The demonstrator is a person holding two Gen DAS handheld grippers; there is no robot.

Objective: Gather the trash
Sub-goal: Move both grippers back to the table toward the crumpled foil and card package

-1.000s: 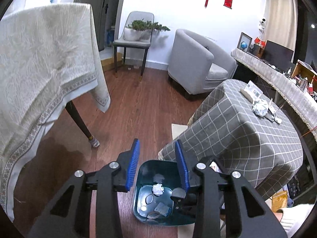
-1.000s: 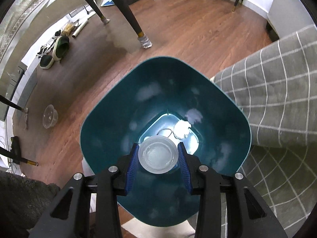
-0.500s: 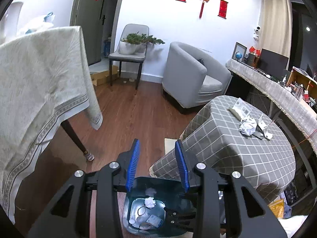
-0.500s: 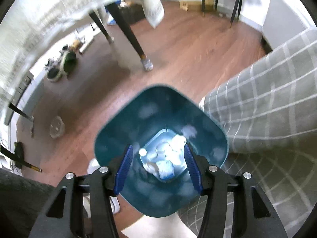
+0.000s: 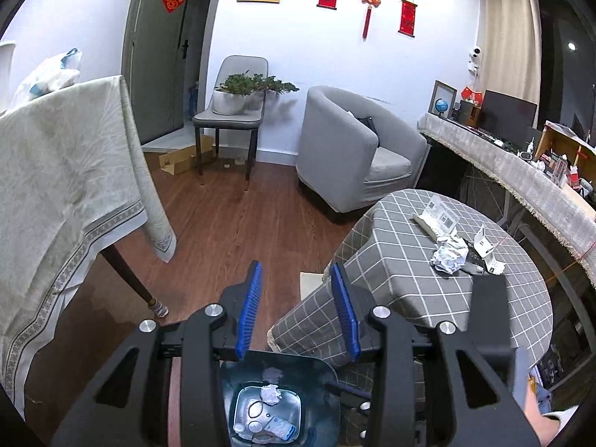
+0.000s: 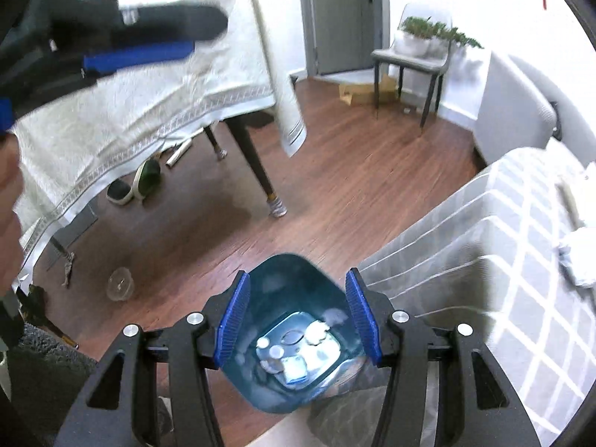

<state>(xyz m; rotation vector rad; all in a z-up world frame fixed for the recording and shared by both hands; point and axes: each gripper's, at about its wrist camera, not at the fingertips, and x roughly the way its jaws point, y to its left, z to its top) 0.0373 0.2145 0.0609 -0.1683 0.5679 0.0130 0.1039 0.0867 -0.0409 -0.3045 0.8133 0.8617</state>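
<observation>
While both wrist views look down over a wooden floor [image 6: 354, 186], the teal bin [image 6: 287, 298] stands on it at the foot of a low desk [image 5: 428, 298] draped in a grey checked cloth. On the bin's bottom lie a crumpled white paper ball [image 5: 270, 394], several small round lids and a clear wrapper. The right hand-held gripper [image 6: 298, 320] hangs above the bin's mouth, its blue pads parted and nothing between them: released. The left hand-held gripper [image 5: 296, 311] hangs above the near rim of the bin, its jaws opening and empty, framing floor and the cloth's corner. On the checked desk top rest more trash: a crumpled paper wad [image 5: 449, 257], a packet with printed squares [image 5: 436, 218] and small white cartons [image 5: 488, 249]. A clear plastic cup lid [image 6: 120, 284] lies on the floor left of the bin, near a second desk [image 6: 149, 85] under a pale patterned cloth. A grey armchair [image 5: 354, 152] and a chair bearing a potted plant [image 5: 238, 93] stand against the far wall.
</observation>
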